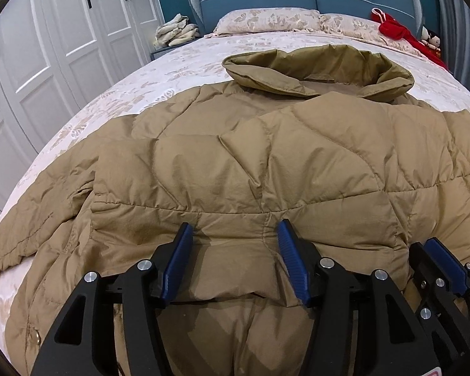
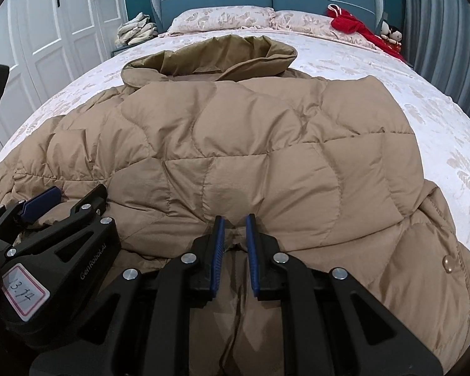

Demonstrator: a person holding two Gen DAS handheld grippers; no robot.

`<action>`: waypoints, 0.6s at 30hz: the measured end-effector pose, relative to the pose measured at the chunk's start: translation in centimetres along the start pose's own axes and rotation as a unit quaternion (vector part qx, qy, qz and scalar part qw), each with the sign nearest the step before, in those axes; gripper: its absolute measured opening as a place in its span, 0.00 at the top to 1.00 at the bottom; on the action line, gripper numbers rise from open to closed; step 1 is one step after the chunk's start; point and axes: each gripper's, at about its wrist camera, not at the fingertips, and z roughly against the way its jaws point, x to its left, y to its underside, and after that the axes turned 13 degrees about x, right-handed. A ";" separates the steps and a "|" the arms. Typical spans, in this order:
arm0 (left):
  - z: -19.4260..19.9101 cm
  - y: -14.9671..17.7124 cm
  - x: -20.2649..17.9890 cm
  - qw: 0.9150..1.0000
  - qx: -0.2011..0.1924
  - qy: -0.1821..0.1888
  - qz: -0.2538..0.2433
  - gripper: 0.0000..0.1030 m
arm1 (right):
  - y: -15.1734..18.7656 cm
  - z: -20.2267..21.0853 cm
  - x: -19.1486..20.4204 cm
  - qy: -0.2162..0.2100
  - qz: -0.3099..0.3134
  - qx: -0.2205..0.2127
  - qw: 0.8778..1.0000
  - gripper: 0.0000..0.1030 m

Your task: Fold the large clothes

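Note:
A large tan quilted down jacket (image 1: 266, 163) lies spread on the bed, collar (image 1: 316, 72) toward the headboard; it also fills the right wrist view (image 2: 235, 144). My left gripper (image 1: 235, 232) is open, its blue pads wide apart over the jacket's near hem, fabric lying between them. My right gripper (image 2: 235, 222) has its pads close together, pinching a ridge of the jacket's hem. Each gripper shows in the other's view: the right one at the lower right (image 1: 435, 250), the left one at the lower left (image 2: 65, 197).
The bed (image 1: 172, 72) has a pale floral cover and two pillows (image 1: 266, 20) at a blue headboard. Red clothing (image 1: 398, 31) and a doll lie at the far right. Folded beige cloth (image 1: 175, 31) sits on a nightstand. White wardrobe doors (image 1: 47, 47) stand left.

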 end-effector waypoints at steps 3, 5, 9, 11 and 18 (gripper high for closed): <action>0.7 0.0 1.2 0.999 0.006 0.036 0.015 0.42 | -0.2 0.2 -0.2 -0.007 -0.004 0.002 1.000 0.87; 2.2 0.3 3.5 0.997 0.025 0.067 0.033 0.41 | -0.5 0.5 -0.5 -0.015 -0.010 0.014 1.000 0.87; 8.1 3.2 12.8 0.992 -0.002 0.066 0.106 0.20 | 0.3 4.6 0.0 0.029 -0.028 0.017 0.999 0.55; 9.3 4.8 17.7 0.988 -0.006 0.050 0.144 0.16 | 2.1 8.0 0.3 0.014 -0.048 -0.007 0.999 0.42; 6.0 11.9 39.6 0.927 0.087 0.039 0.363 0.17 | 9.6 15.3 4.0 -0.017 -0.032 -0.006 0.999 0.37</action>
